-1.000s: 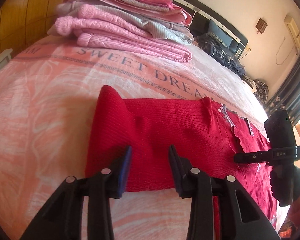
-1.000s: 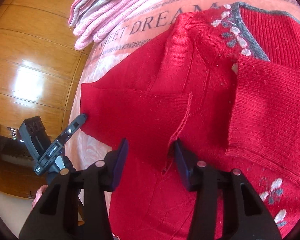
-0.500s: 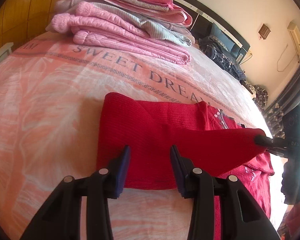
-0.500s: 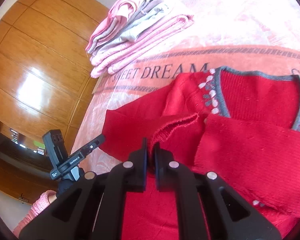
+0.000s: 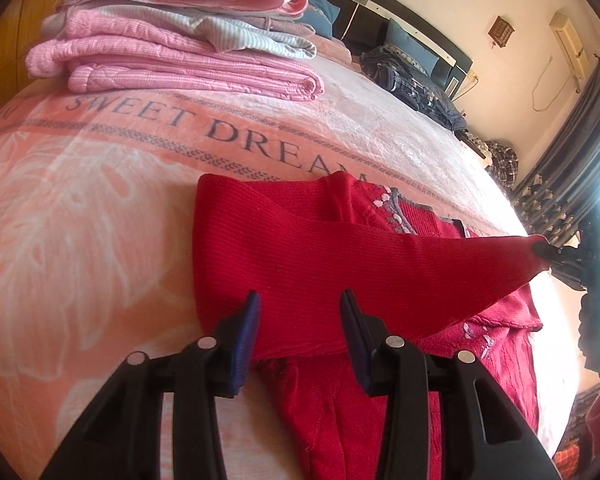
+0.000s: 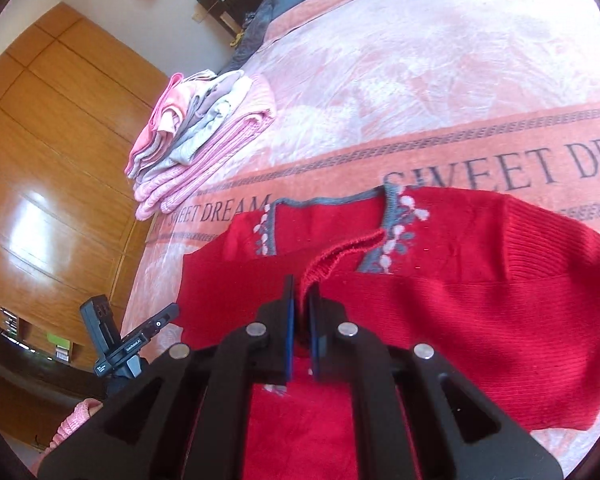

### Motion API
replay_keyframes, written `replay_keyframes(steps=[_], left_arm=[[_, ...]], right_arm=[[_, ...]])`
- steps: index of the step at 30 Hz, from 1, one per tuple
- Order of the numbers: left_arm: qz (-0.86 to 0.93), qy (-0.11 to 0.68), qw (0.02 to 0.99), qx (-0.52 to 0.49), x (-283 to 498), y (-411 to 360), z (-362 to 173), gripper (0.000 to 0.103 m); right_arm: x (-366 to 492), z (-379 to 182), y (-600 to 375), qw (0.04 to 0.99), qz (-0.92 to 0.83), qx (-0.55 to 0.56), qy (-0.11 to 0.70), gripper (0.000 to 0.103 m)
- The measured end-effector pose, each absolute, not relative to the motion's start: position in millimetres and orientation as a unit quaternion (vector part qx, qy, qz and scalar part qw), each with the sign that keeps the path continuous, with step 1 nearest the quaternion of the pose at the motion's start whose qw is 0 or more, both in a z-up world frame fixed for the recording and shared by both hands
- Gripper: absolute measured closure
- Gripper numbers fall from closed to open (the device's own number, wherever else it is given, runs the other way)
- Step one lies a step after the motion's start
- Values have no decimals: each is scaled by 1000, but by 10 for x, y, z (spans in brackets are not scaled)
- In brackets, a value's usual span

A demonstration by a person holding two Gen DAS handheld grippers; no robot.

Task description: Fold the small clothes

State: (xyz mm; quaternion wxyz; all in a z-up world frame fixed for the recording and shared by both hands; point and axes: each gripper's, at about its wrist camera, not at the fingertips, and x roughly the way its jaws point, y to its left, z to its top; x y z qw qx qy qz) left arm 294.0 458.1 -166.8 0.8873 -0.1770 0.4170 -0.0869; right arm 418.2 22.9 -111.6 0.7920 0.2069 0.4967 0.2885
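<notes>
A small red knit sweater with a grey collar and white flower trim lies on the pink bedspread. My right gripper is shut on the cuff of one sleeve and holds it lifted and stretched across the sweater's body. In the left wrist view that sleeve runs taut to the right gripper at the far right. My left gripper is open, hovering just above the sweater's near edge by the fold, with nothing between its fingers.
A stack of folded pink and grey clothes sits at the far side of the bedspread. Dark clothes lie near the headboard. A wooden wardrobe stands beside the bed.
My right gripper shut on the sleeve cuff, lifted it and pulled it across the sweater. The left gripper stayed open by the near edge and drew back slightly.
</notes>
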Motion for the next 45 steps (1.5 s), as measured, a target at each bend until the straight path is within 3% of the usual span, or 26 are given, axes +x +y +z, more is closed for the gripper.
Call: replay_keyframes(steps=[6,14,16,21,25,31,32,34,40,45], left_arm=[[-97,422,886,-165,3035,4314,-1705,61],[-91,434,886,-133,3154,4035,-1831,59],[-88,433,889,-117,3165,3983,-1837,57],[-93,429,891,-115,3140,3947,-1778,56],[-107,414,897,-117,3123,3901,-1621,55],[-116,422,893,-104,3221,3734,-1651,54],[-116,427,891,-105,3243,3717,-1684,54],[-115,440,884,-111,3272,3704,-1761,54],[-117,442,883,-108,3248,3708,-1813,54],[-116,443,884,-100,3237,3688,-1846,53]], right_arm=[[4113,-1169,-349,813,244,196,491,99],[4050,-1640,-593,792,215,190,538,97],[4049,-1794,-594,777,209,186,564,88],[4008,-1849,-688,770,203,192,574,85],[4056,-1719,-800,780,197,214,554,66],[4223,-1852,-664,772,183,216,569,69],[4241,-1866,-631,774,183,211,568,74],[4259,-1870,-574,775,189,210,565,93],[4196,-1606,-516,811,182,160,533,95],[4236,-1924,-507,795,153,144,570,91]])
